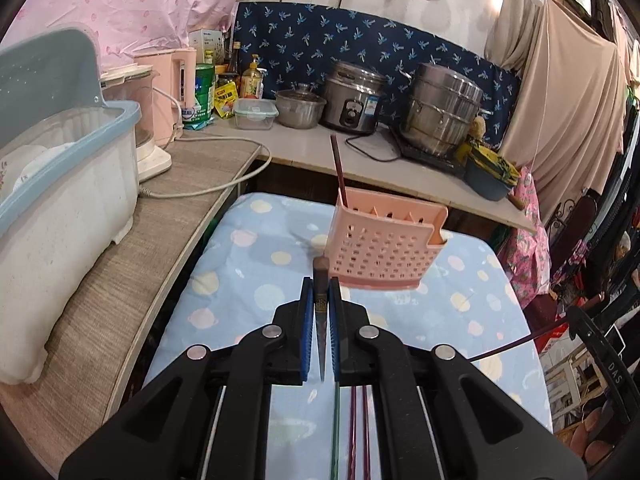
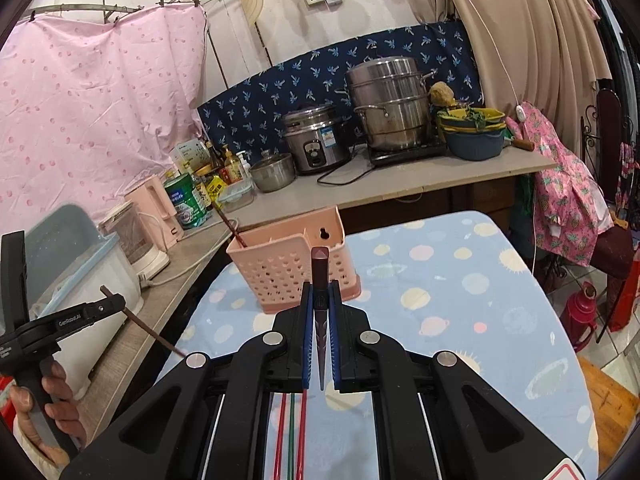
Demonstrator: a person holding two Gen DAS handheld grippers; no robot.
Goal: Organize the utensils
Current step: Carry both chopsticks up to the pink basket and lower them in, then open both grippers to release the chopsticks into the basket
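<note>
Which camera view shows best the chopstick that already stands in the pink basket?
The left wrist view: the standing chopstick rises clear of the pink basket, nearly its whole upper length set against the counter edge. In the right wrist view it is smaller, leaning at the basket's far left corner, partly lost against clutter.

Lived-in home kitchen corner. Counter [image 2: 400, 184] holds rice cooker [image 2: 314, 140], stacked steel steamer pot [image 2: 390, 104], kettle [image 2: 154, 206], condiment bottles [image 1: 252, 80]. Dish rack [image 1: 60, 168] on side counter. Walls draped in pink sheet [image 2: 92, 108] and blue patterned cloth [image 1: 360, 52]; clothes hang at right.
</note>
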